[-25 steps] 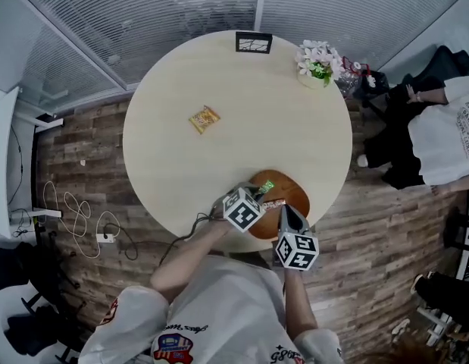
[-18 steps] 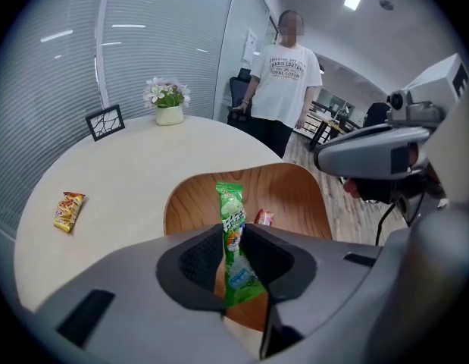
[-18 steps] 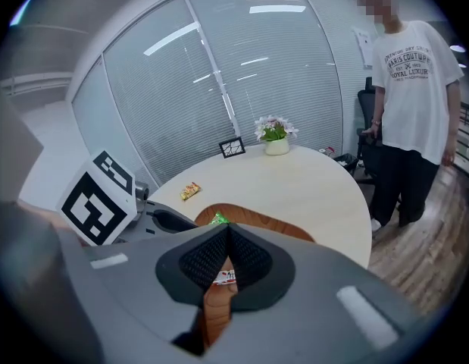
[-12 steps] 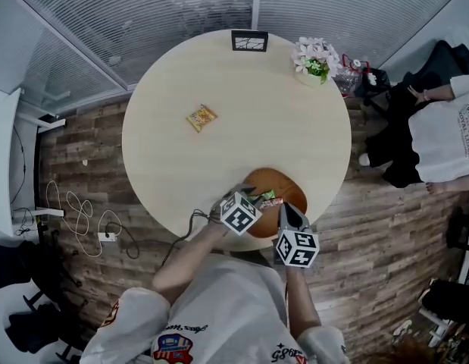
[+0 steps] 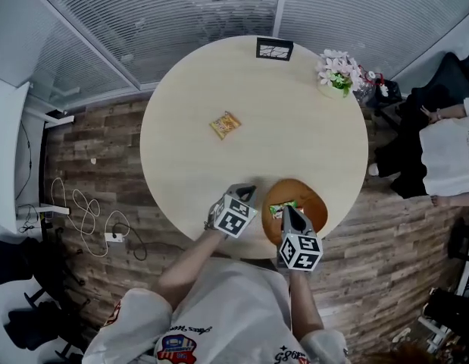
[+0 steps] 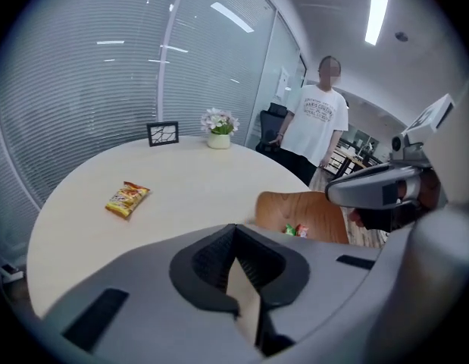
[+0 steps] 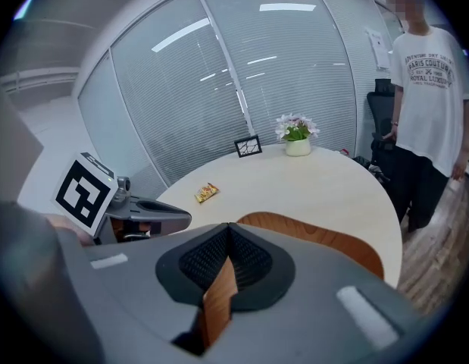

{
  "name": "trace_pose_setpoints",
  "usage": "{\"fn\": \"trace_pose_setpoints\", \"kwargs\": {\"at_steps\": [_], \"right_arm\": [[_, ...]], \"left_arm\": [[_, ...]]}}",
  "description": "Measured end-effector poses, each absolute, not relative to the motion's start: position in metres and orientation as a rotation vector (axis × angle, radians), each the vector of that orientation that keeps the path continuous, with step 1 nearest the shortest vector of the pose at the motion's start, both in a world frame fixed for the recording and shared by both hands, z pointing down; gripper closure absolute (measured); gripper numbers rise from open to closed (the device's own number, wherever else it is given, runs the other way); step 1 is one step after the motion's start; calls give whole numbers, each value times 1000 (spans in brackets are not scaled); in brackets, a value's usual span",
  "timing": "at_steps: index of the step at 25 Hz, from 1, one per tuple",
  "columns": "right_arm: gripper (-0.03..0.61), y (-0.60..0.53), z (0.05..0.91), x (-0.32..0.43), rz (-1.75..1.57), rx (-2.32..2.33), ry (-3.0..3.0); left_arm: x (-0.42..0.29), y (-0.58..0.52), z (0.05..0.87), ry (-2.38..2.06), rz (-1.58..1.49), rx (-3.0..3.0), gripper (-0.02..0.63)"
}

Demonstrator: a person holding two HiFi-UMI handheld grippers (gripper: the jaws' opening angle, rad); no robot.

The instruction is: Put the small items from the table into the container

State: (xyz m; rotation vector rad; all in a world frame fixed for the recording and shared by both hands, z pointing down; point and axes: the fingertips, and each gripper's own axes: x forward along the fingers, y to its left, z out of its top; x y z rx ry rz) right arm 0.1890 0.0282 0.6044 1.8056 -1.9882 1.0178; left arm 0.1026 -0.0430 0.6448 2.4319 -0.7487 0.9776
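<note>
1. Our left hand-held gripper (image 5: 248, 192) has slid off the container (image 5: 317, 203) to its 9 o'clock, jaws pressed together, nothing in them.
2. Small wrappers (image 5: 282, 208) lie inside it, so that drop looks done.
3. Right hand-held gripper (image 5: 289, 209) hangs over the container, closed too, empty.
4. The yellow snack packet (image 5: 225, 124) sits on the worktop (image 5: 295, 120) at 11 o'clock, well apart. Probably next.
</note>
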Motion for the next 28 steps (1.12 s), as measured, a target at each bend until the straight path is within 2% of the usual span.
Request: {"fn": "trace_pose_setpoints", "kwargs": {"at_steps": [12,28], "right_arm": [[577,-25,596,96,1006,1818,-1980],[577,-50,599,60,1022,1890,-1841]], "left_arm": [[-1,-119,646,-775,1000,2447,611],[-30,-216,679,-694,1093,2571,609]]}}
